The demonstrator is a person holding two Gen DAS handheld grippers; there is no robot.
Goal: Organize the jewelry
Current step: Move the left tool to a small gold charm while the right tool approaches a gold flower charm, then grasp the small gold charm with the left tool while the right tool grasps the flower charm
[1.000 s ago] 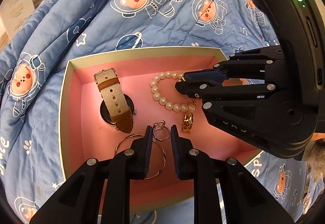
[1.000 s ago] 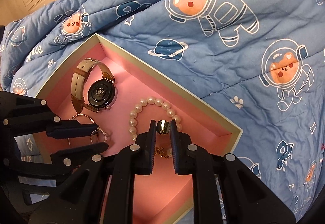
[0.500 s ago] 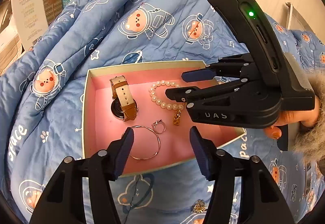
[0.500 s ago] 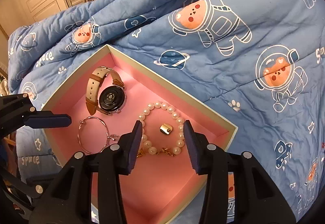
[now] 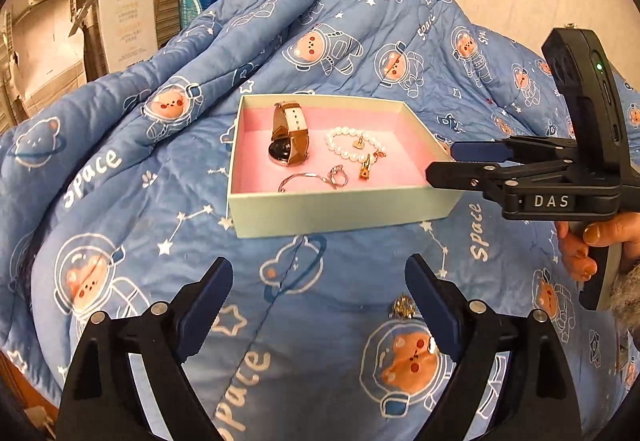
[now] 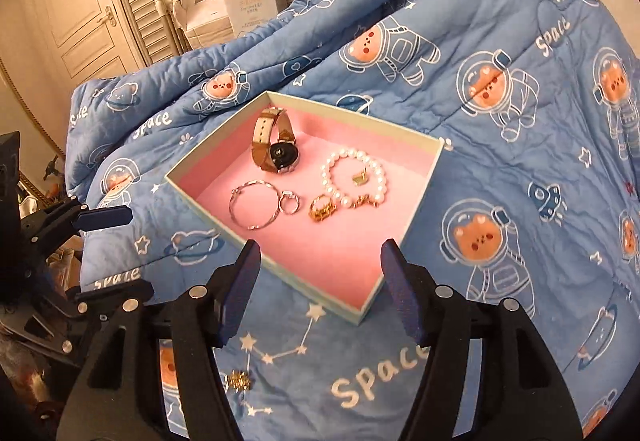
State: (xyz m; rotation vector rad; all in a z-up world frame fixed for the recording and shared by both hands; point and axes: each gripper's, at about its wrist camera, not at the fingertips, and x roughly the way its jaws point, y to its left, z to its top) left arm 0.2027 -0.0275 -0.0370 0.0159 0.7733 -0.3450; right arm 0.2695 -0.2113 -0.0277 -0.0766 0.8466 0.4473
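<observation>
Mia: Where is the jewelry?

Ben: Most of it lies in the pink box (image 5: pixel 340 209). The watch (image 6: pixel 276 153), the pearl bracelet (image 6: pixel 354 177) and the thin bangle (image 6: pixel 252 205) are all inside. One little gold piece (image 5: pixel 402 307) lies outside on the blue quilt (image 5: pixel 160 201), on the near side of the box.

Mia: Are the grippers holding anything?

Ben: No. The left gripper (image 5: pixel 319 269) has its jaws wide apart with nothing in them. The right gripper (image 6: pixel 321 253) has its jaws wide apart too, and they hold nothing either.

Mia: Which one is closer to the gold piece?

Ben: It looks like the left one. In the left wrist view the piece sits between the two jaws, just beside the right-hand finger. In the right wrist view the gold piece (image 6: pixel 238 381) is down low, back behind the fingertips and over to the left.

Mia: So what does the person need to do?

Ben: Probably slide the left gripper a bit to the right, go down, and pinch. Then lift it forward to the box.

Mia: Does the piece point any way?

Ben: It is a tiny clump. Its long side is too small to tell.
</observation>
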